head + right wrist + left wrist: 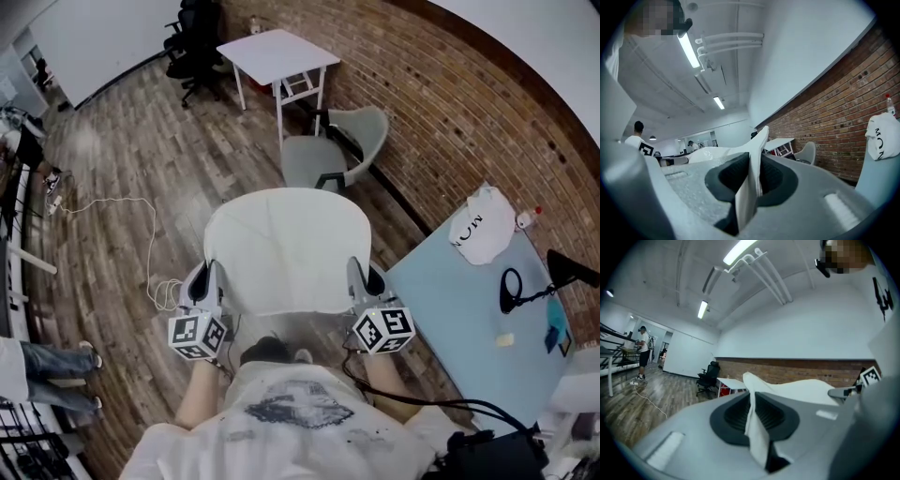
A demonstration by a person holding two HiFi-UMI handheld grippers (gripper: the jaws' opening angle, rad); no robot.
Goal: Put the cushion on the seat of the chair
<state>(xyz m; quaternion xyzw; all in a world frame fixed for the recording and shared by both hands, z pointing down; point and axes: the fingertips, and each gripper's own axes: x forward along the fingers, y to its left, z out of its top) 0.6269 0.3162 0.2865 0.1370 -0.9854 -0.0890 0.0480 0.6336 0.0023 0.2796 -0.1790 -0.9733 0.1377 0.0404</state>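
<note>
Two grippers carry the load between them, level and side by side, just ahead of the person's chest. The left gripper [202,281] has its jaws closed on a fold of white fabric, which stands up between the ribbed pads in the left gripper view. The right gripper [366,279] pinches the opposite edge in the same way, with a thin white flap squeezed between its pads. That fabric belongs to the cushion [286,248], a broad, pale, rounded pad stretched flat from one gripper to the other and held in the air above the wooden floor [122,141]. It is not yet on any seat.

To the right of the cushion stands a blue table [469,309], with a white cloth bag [483,225] near its far corner and a small bottle [528,218] just beside the bag. A pale cable [141,225] loops across the boards to the left.

Just beyond the cushion's far edge stands the chair [333,155], a grey shell with armrests that faces the person, its seat uncovered. Behind it comes a white table [277,56] on thin legs, and farther left a black office chair [192,42]. A brick wall [450,103] runs behind them along the right side of the room.
</note>
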